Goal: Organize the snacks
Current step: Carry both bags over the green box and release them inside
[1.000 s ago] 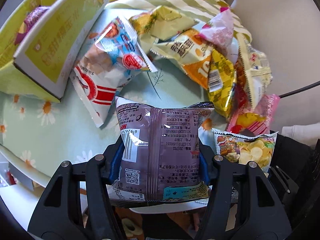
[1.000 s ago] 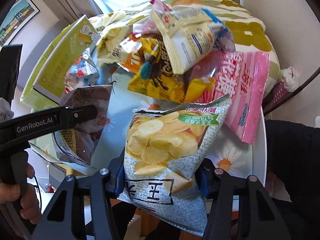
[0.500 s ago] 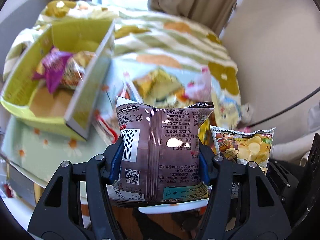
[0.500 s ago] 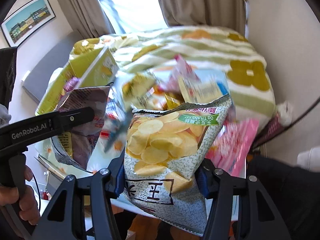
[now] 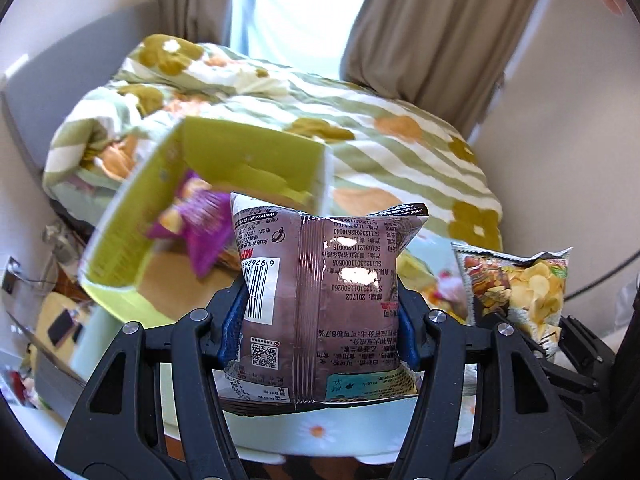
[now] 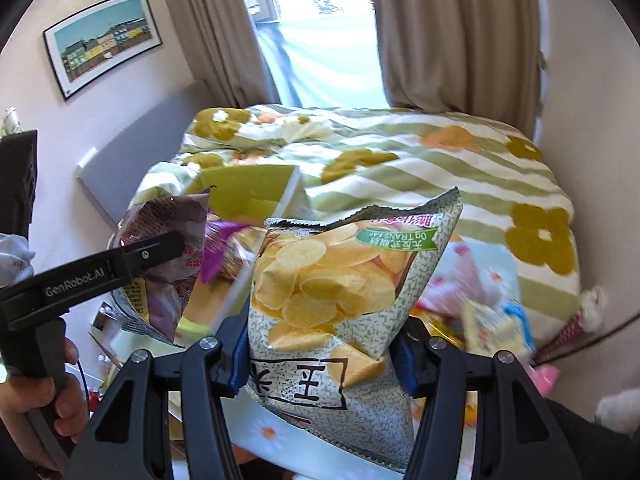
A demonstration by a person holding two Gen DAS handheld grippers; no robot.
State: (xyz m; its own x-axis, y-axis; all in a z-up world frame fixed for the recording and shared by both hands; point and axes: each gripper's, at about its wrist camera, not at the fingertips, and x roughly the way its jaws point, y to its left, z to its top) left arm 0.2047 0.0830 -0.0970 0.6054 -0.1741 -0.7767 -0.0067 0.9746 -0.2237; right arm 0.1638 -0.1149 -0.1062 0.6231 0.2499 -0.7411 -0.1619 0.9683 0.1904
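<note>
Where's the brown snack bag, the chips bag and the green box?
brown snack bag [image 5: 320,304], left wrist view, back panel.
chips bag [image 6: 328,292], right wrist view, chip picture.
green box [image 5: 248,160], left wrist view, inner wall.

Two fisheye views, each mounted just behind a hand-held black two-finger gripper, looking forward and steeply downward along its fingers. The left view sits close above an open yellow-green cardboard box [image 5: 248,168]. The right view looks from further right. Both share that box, the green floral striped bedspread [image 6: 400,168] and beige curtains [image 5: 432,40].
</note>
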